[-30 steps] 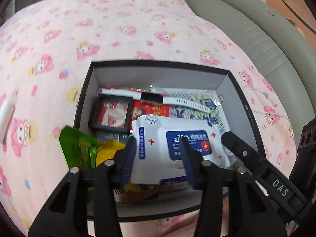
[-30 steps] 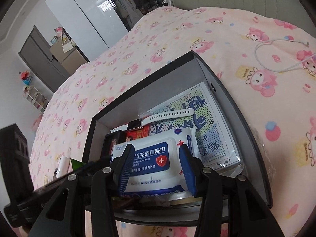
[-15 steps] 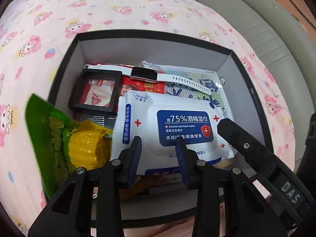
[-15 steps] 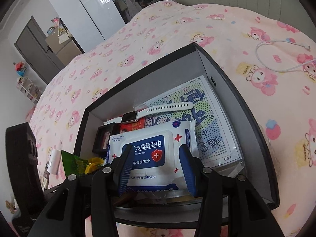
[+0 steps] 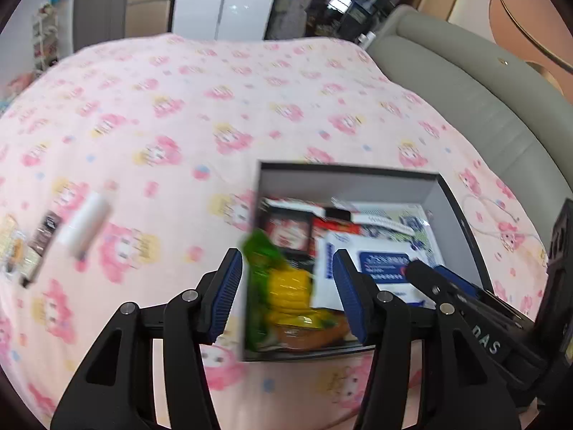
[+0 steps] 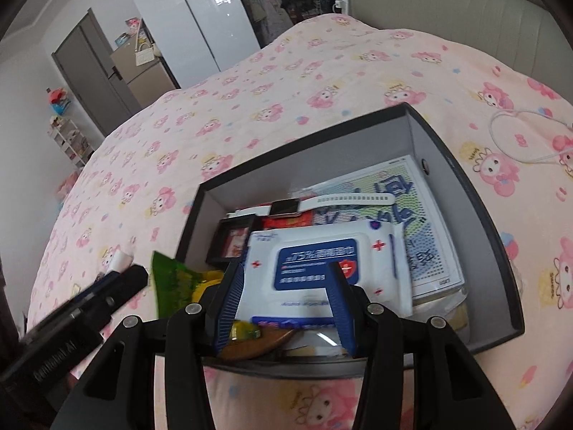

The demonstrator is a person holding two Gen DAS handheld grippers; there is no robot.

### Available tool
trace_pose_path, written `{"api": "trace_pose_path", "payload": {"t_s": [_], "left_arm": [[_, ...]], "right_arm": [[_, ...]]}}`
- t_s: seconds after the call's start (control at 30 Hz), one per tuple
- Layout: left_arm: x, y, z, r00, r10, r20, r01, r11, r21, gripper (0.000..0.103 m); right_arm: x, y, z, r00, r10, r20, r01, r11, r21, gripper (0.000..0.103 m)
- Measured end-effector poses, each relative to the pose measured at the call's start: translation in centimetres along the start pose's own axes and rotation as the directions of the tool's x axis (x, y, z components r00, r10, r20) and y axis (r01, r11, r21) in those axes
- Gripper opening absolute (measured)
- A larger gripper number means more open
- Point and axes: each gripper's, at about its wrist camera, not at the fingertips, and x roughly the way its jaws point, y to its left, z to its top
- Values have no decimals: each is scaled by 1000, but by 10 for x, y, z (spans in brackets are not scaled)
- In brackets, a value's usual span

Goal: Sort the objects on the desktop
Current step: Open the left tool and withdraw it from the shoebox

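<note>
Hovering over the near rim of the box, the left claw (image 5: 288, 292) is opening, its blue ribbed pads clear of everything; nothing sits between them, though the green and yellow corn snack packet (image 5: 283, 286) shows through the gap, lying below in the near left corner of the dark grey open cardboard box (image 5: 462, 215). The right claw (image 6: 286, 304) hangs released just above the same box, jaws parted and grasping nothing, with the white and blue pack of alcohol wet wipes (image 6: 322, 258) seen directly past its fingertips; whether the pads brush the pack I cannot tell. That pack lies flat in the middle of the box, partly over a brown wrapped item (image 6: 258, 347) at the near wall.

Farther in, a small black square-framed case (image 6: 232, 240) sits left of the wipes, a white-strapped smartwatch (image 6: 315, 204) stretches across behind them, and a dotted printed sheet in a clear sleeve (image 6: 422, 222) covers the right side of the floor.

Outside the box, on the pink cartoon-print bed sheet (image 5: 179, 114), a white tube (image 5: 86, 227) and a few blurred small packets (image 5: 32, 251) lie well to the left. A white cable (image 6: 519, 136) loops on the sheet beyond the box's right wall.
</note>
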Motion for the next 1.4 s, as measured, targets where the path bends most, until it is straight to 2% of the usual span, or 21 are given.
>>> {"api": "trace_pose_path", "payload": {"t_s": [0.1,0.37,0.53,0.73,1.1,1.4], "left_arm": [[-16,18,8,998,55,36,-55,998,-3,67],[-55,56,12,989,119,87,-116,993,-35,67],[-88,75,-2,981,168,101,-164,986,-40,67],[-125,96,-40,970,225,95,-219,974,-64,68],[-188,97,-101,963,233,136,-228,972,-51,69],[-197,111,-121,967,222,125,-215,974,-71,68]], "right_arm": [[-10,18,1,1000,-8,15,9,999,-31,45],[-22,66,3,1000,5,5,-5,995,-103,46],[-42,102,-5,999,45,15,-42,985,-168,46],[-64,124,-35,997,75,11,-71,975,-213,51],[-109,153,-95,987,160,8,-152,952,-264,51],[-111,176,-116,988,153,-6,-147,934,-325,51]]}}
